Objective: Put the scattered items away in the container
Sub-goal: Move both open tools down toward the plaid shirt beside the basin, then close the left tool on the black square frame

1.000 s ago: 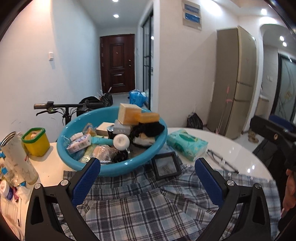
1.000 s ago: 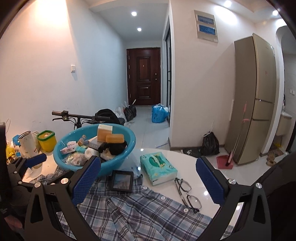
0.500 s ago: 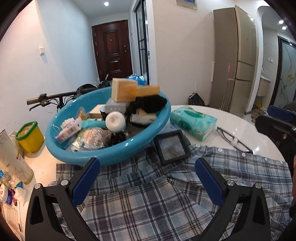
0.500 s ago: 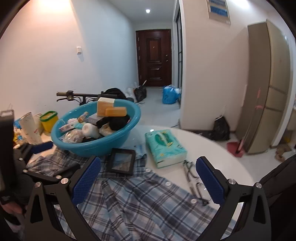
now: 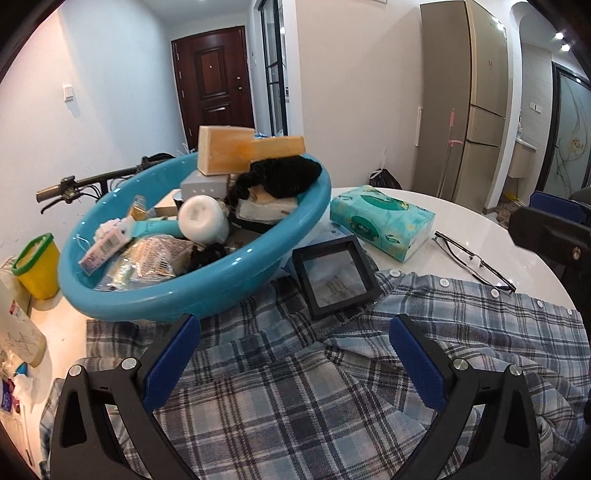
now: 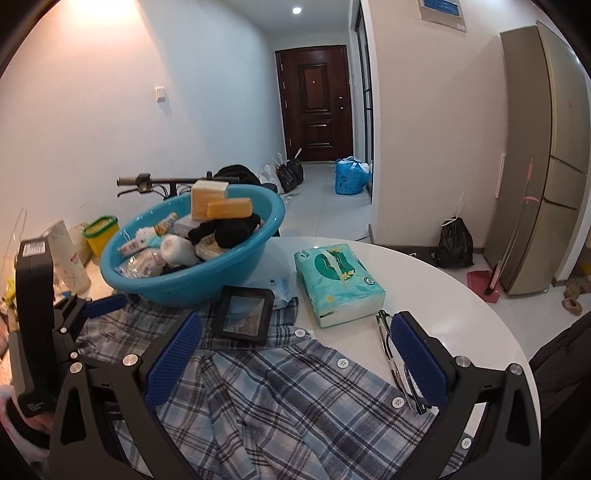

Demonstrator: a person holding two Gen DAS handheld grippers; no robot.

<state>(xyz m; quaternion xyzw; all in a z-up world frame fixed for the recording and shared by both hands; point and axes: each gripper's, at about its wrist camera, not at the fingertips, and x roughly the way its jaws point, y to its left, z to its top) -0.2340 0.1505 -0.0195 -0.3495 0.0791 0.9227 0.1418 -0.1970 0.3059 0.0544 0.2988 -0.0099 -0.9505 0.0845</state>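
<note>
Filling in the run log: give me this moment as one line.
left gripper: open, empty, over blue plaid shirt | right gripper: open, empty | loaded teal plastic basin | black square frame on shirt

Recessed ceiling lights [image 6: 296,10] lit the room brightly and evenly. Glare sheened the white table [image 5: 476,240] at its far edge. Fisheye bending and dark corners framed both sharp views.

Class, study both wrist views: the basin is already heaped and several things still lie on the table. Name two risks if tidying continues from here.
1. The blue basin is piled above its rim; the yellow blocks on top look likely to topple if more is added.
2. The glasses lie partly on the plaid shirt; lifting the shirt first may drag them off the table.
</note>
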